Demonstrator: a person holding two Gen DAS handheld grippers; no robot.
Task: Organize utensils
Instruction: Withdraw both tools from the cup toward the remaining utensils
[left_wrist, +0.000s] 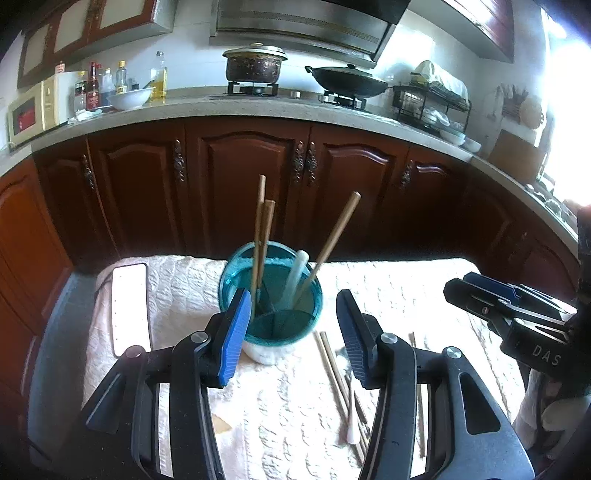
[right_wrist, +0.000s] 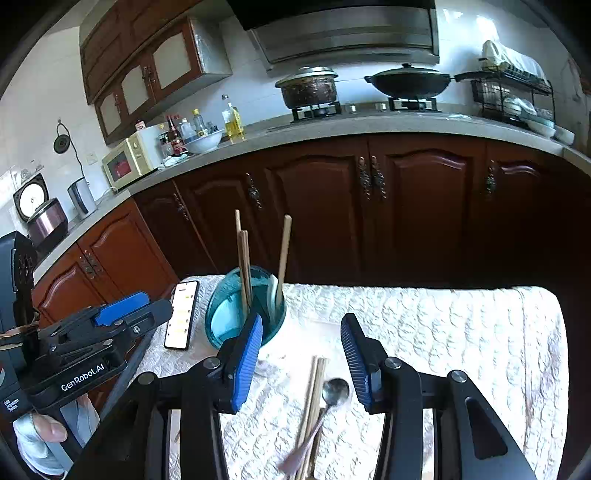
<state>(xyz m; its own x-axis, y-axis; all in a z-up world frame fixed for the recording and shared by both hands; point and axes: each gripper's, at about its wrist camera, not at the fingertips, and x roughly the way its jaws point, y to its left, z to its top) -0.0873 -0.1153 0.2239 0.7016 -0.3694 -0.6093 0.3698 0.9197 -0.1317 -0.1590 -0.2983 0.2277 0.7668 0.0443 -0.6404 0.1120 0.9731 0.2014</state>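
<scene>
A teal utensil holder (left_wrist: 271, 295) (right_wrist: 236, 314) stands on the white quilted cloth. It holds three wooden chopsticks (left_wrist: 260, 236) (right_wrist: 243, 266) and a white spoon handle (left_wrist: 295, 277). My left gripper (left_wrist: 293, 328) is open and empty, just in front of the holder. Loose chopsticks (left_wrist: 334, 369) and a white spoon (left_wrist: 352, 421) lie on the cloth between its fingers. My right gripper (right_wrist: 301, 354) is open and empty above loose chopsticks (right_wrist: 312, 398) and a metal spoon (right_wrist: 334, 391). The right gripper also shows in the left wrist view (left_wrist: 509, 310).
A phone (right_wrist: 183, 314) (left_wrist: 129, 306) lies left of the holder. The cloth-covered table (right_wrist: 443, 332) ends at a far edge facing dark wooden cabinets (left_wrist: 258, 177). The counter behind holds a pot (left_wrist: 255, 66), a wok (left_wrist: 349, 79) and bottles.
</scene>
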